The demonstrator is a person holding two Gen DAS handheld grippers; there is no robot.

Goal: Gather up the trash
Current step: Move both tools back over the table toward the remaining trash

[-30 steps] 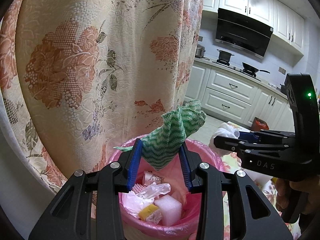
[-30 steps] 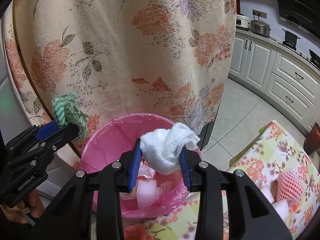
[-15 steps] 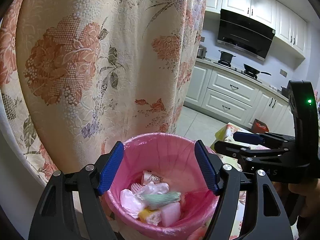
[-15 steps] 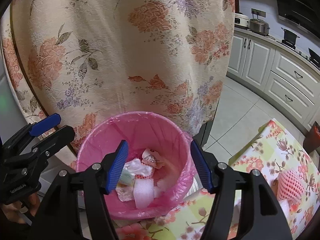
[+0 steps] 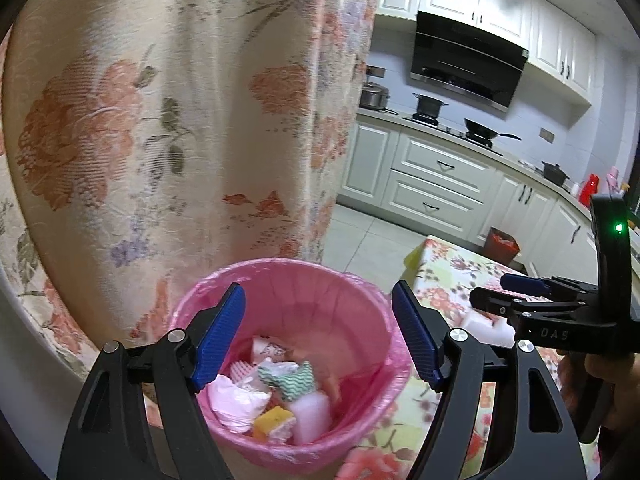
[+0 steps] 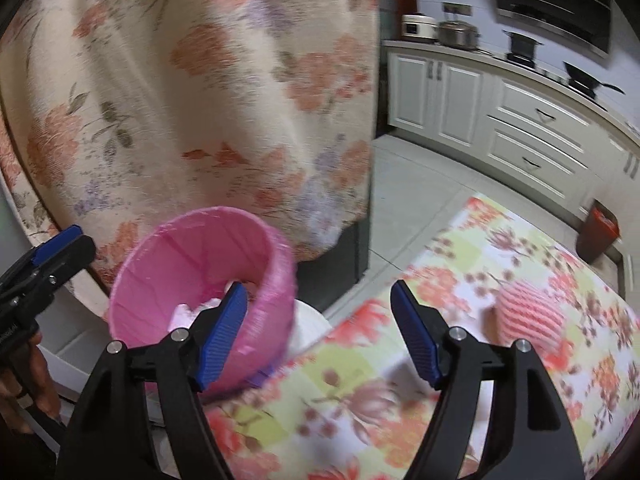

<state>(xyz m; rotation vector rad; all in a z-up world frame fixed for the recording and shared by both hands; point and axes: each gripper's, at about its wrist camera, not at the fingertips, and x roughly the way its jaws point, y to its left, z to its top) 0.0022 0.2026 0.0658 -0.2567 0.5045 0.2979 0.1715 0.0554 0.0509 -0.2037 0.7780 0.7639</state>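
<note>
A pink-lined trash bin [image 5: 360, 300] stands at the table's corner, also in the right wrist view [image 6: 256, 280]. Inside lie a green zigzag cloth [image 5: 294, 378], white tissue [image 5: 236, 400], a white foam block [image 5: 312, 414] and a yellow sponge [image 5: 274, 420]. My left gripper [image 5: 320, 340] is open and empty just above the bin. My right gripper [image 6: 320, 336] is open and empty over the floral tablecloth [image 6: 360, 400], to the right of the bin. It also shows in the left wrist view [image 5: 516, 300]. A pink foam fruit net [image 6: 528, 316] lies on the table ahead of it.
A floral curtain [image 5: 160, 120] hangs right behind the bin. White foam pieces [image 5: 484, 326] lie on the table near the right gripper. Kitchen cabinets [image 5: 432, 184] and a small red bin [image 6: 598, 236] stand across the tiled floor.
Both grippers opened and dropped their loads, the green cloth and the white tissue, into the bin. The right gripper then swung right, over the table.
</note>
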